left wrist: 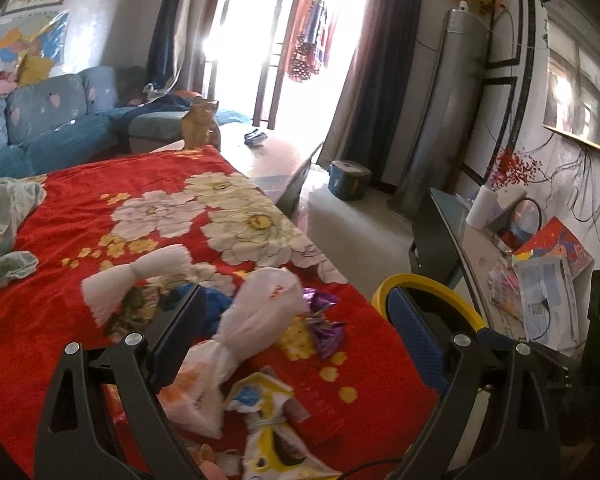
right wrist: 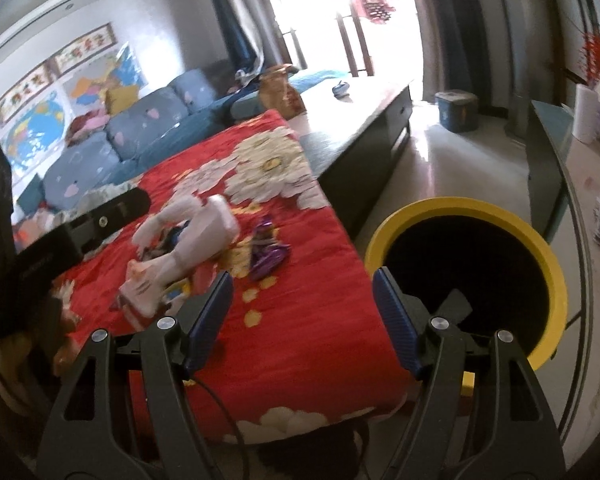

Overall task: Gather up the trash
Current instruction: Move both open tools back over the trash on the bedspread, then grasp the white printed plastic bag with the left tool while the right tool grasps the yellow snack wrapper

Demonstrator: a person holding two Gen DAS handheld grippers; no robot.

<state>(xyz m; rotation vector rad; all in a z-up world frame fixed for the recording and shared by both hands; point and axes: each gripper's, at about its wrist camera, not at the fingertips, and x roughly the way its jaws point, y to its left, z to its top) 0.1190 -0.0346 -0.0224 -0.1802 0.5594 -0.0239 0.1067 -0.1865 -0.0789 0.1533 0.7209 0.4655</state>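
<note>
2 grippers wide apart, nothing between pads; left gripper (left wrist: 296, 344) hangs over trash heap on red floral blanket (left wrist: 80, 200), right gripper (right wrist: 302, 320) near blanket edge beside yellow-rimmed bin (right wrist: 556, 280); bin stands just off table edge, likely so trash drops in easily; white knotted bag (left wrist: 256, 300), purple wrapper (left wrist: 328, 332), printed packet (left wrist: 268, 404) lie uncollected; bag looks likeliest next pick

Living room — sofa (left wrist: 44, 116), curtains (left wrist: 384, 60).

Red floral blanket (left wrist: 80, 200) carries white bags (left wrist: 260, 300), purple wrapper (left wrist: 328, 332).
</note>
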